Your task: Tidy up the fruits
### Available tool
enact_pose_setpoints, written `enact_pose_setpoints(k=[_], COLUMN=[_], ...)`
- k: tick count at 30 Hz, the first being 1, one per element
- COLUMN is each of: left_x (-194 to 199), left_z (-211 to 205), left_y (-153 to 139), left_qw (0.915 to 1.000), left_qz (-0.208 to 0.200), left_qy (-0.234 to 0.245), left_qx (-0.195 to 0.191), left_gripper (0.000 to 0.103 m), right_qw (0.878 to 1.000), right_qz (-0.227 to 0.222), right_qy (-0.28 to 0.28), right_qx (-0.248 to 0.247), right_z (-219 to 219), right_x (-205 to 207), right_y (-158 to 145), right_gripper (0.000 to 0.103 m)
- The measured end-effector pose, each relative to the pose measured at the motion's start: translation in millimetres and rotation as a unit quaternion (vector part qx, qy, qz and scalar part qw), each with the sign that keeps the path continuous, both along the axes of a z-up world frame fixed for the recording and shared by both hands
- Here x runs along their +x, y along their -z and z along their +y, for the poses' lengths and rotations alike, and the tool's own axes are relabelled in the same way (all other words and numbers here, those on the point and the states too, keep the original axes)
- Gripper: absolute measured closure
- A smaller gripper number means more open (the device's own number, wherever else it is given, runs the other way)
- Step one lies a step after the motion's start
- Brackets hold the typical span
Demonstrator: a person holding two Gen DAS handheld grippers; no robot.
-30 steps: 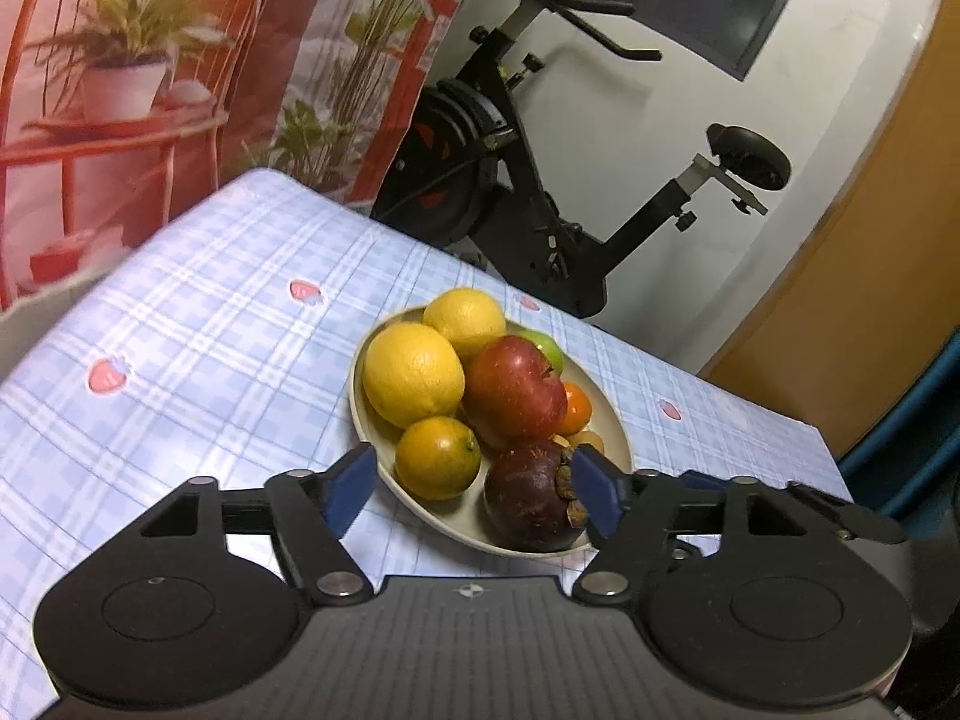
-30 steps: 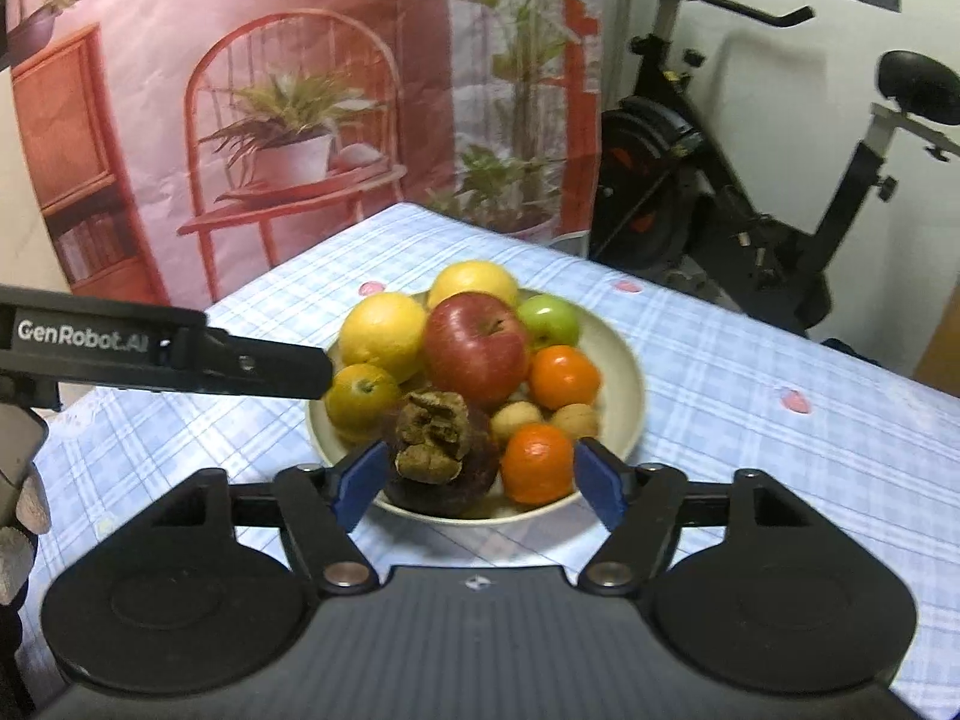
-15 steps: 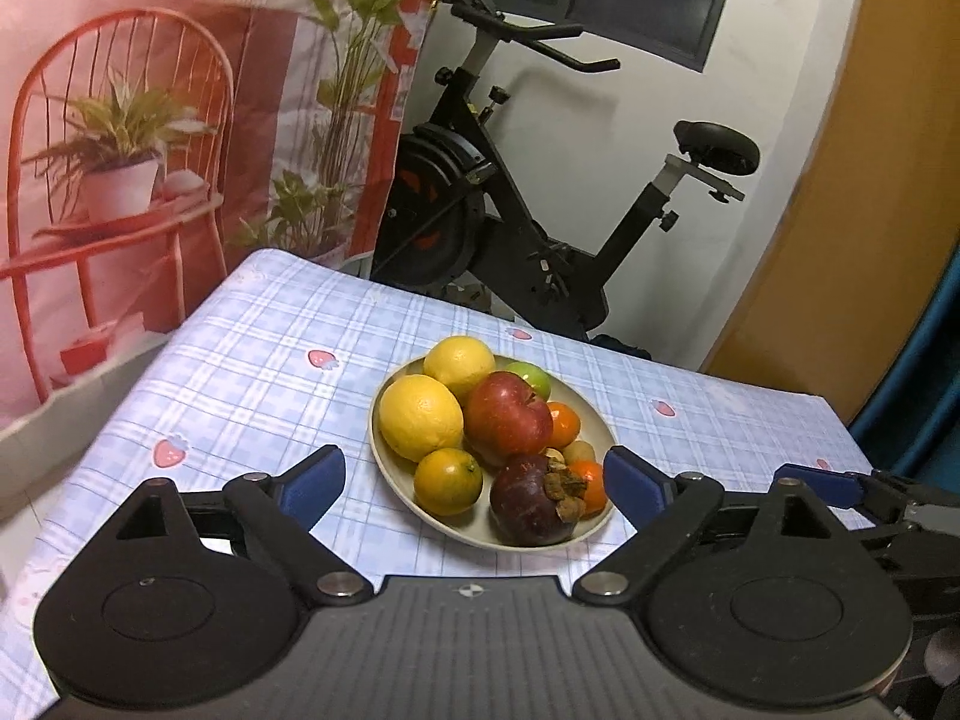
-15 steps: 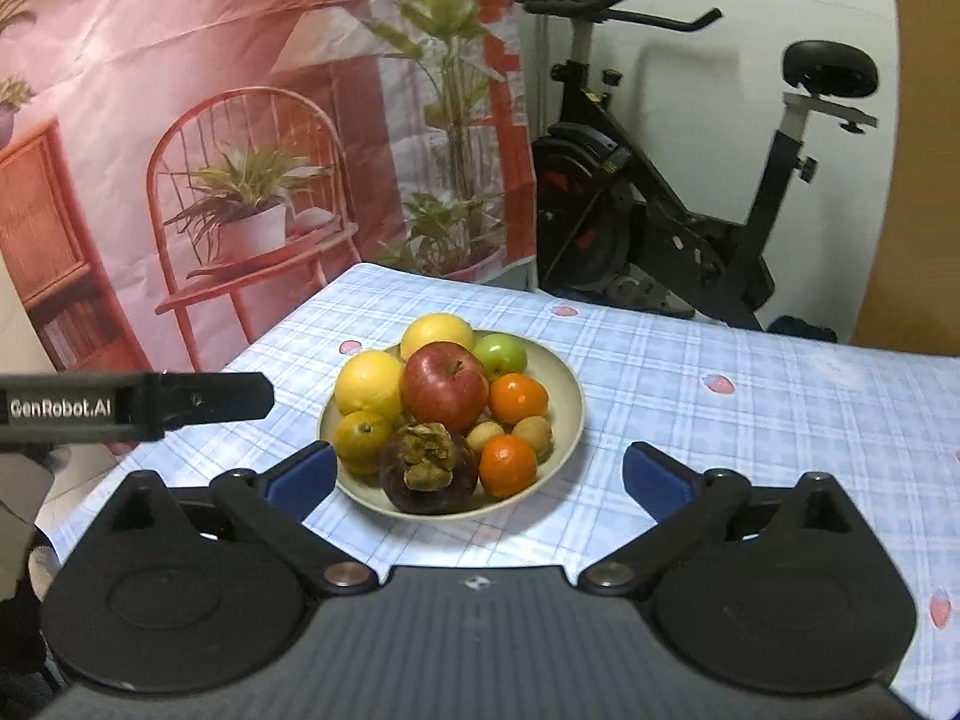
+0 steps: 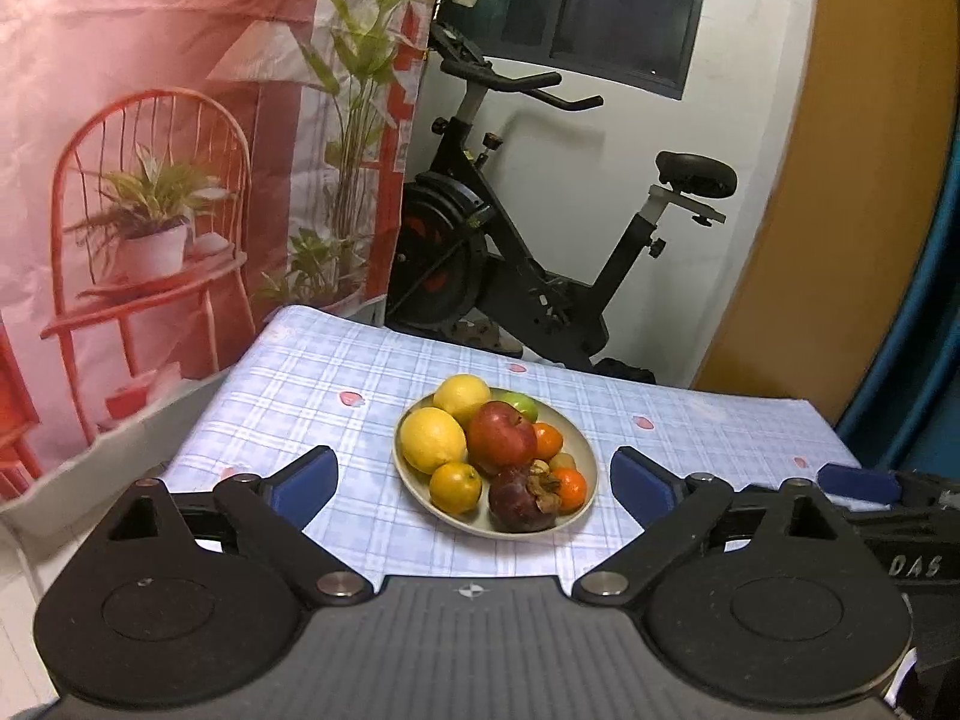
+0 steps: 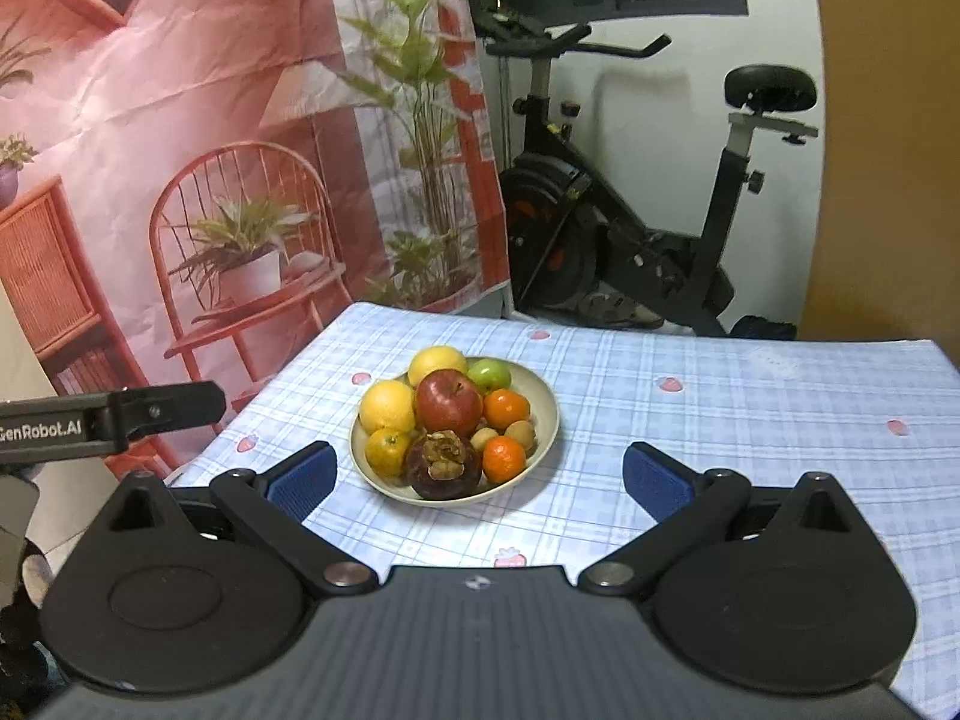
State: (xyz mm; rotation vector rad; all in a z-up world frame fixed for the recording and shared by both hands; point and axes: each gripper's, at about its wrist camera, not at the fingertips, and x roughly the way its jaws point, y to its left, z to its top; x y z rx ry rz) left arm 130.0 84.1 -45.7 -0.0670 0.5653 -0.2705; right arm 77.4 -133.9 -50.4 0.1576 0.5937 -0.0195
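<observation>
A beige plate point(image 5: 459, 527) point(image 6: 545, 399) stands on the checked tablecloth, heaped with fruit. On it lie a red apple point(image 5: 501, 438) point(image 6: 449, 402), two lemons point(image 5: 433, 440), a green apple point(image 6: 489, 375), an orange point(image 5: 455, 487), tangerines point(image 6: 504, 458) and a dark mangosteen point(image 5: 522, 498) point(image 6: 444, 465). My left gripper point(image 5: 474, 483) hovers short of the plate; its jaws are opening, with nothing between them. My right gripper point(image 6: 478, 477) is also held back above the table, open wide and empty. The plate shows between both pairs of fingers but farther off.
A black exercise bike point(image 5: 540, 276) point(image 6: 648, 264) stands behind the table's far edge. A printed pink backdrop point(image 5: 150, 180) hangs on the left. The table's left edge point(image 5: 198, 438) drops off close to the plate. The left gripper's finger point(image 6: 120, 414) juts in from the right wrist view's left side.
Both grippers have drawn back and upward from the plate, which now looks smaller and farther. Their jaws have spread much wider. The fruit has not moved.
</observation>
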Motion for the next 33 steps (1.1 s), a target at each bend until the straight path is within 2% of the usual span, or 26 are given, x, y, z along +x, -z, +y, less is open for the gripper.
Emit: enact_pose_setpoints(k=[7,15,23,33], left_x=[-34,-63,-83,-97], left_z=[-4,-5,-5,-12], left_y=[-27,-47,-62,-71], left_qw=[0.9984,0.9966,0.9959,0.9929], left_qz=[-0.033,-0.053,-0.072,-0.104], left_qy=[-0.013,-0.027,-0.021,-0.017], left_qx=[0.043,0.057,0.051,0.056], left_gripper=[0.004,0.002,0.001,0.001], right_qw=[1.0,0.999,0.998,0.998], right_qz=[-0.022,-0.041,-0.054,-0.058], right_qy=[0.017,0.022,0.024,0.025], right_qx=[0.006,-0.009,-0.02,-0.022], right_z=[2,12,23,21], right_x=[-37,-71,-94,-95], right_y=[-27,-56,-76,-79], right_gripper=[0.0,0.0,0.0,0.0])
